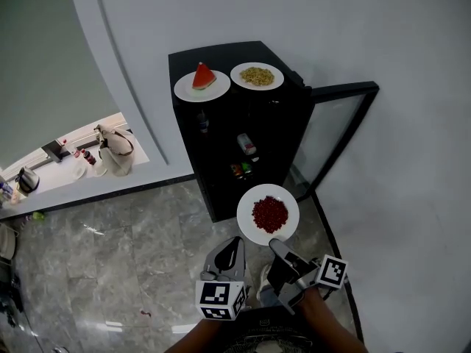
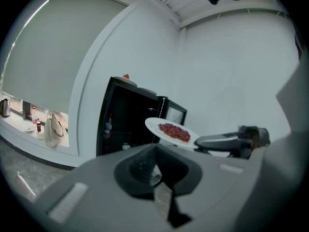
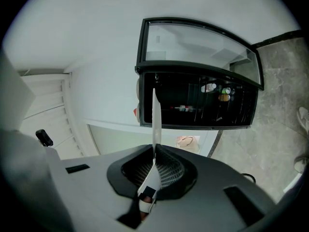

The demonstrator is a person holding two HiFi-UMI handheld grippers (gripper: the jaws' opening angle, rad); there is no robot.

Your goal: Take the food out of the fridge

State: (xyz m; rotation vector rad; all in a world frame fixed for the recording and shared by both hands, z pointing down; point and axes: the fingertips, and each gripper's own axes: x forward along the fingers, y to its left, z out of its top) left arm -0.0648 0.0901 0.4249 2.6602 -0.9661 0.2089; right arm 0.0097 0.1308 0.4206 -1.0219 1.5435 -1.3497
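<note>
One plate point(image 1: 268, 213) in right gripper point(image 1: 277, 245), two atop fridge point(image 1: 221, 160).

Soft, even indoor light; fisheye warp in the gripper views.
The fridge point(image 1: 221, 145) interior reads near-black against pale walls point(image 1: 368, 28). Left of it, small glare spots sheen the floor point(image 1: 96, 230). Both gripper views curve towards dark round edges, with a blurred foreground.

The head view looked steeply down from high above and well in front of the fridge point(image 1: 243, 123), taking in its top, its open door and the floor before it. The left gripper view sat low and nearer, facing roughly level at the fridge's open front, while the right gripper view, rolled onto its side, faced the open shelves head-on. All three shared the fridge and the plate of red food point(image 1: 268, 214) held before it.
</note>
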